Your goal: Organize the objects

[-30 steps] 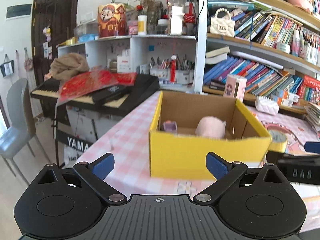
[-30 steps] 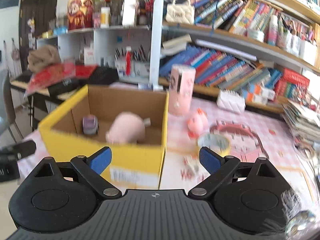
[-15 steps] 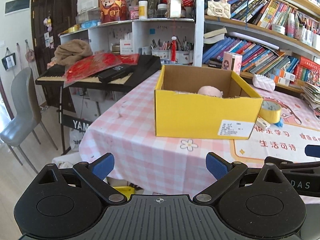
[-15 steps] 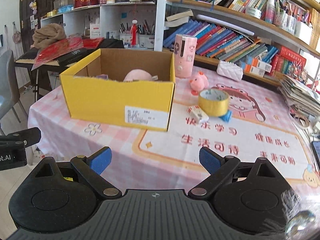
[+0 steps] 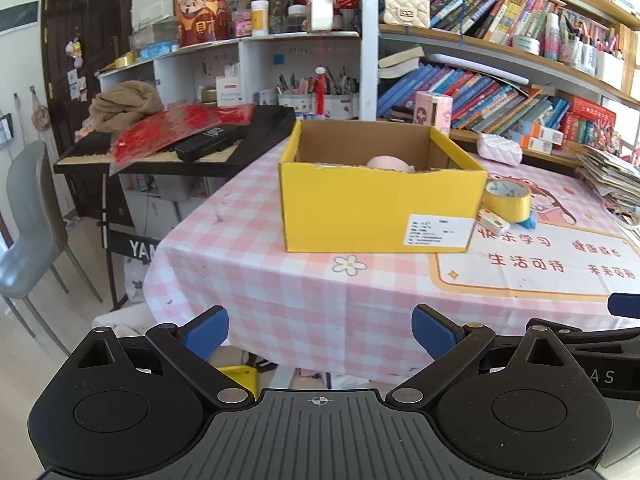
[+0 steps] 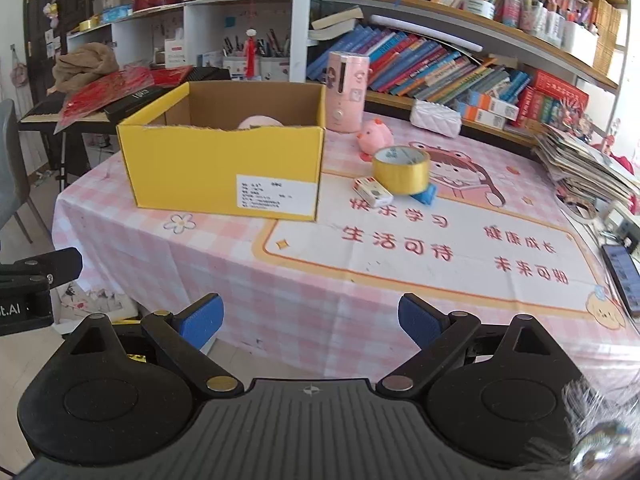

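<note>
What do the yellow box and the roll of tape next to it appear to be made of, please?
The yellow box looks like corrugated cardboard: matte yellow outside, raw brown inside, with a ragged torn top edge. The tape roll seems to be glossy yellow plastic film wound on a pale, probably cardboard, core.

The left gripper (image 5: pixel 320 330) is held level with its blue-padded fingers (image 5: pixel 206 330) spread wide apart and nothing between them. The right gripper (image 6: pixel 310 320) sits in the same pose, its fingers (image 6: pixel 418 320) likewise parted wide and empty. The two are side by side: part of the right gripper's black body shows at the right edge of the left wrist view, and part of the left gripper's shows at the left edge of the right wrist view.
</note>
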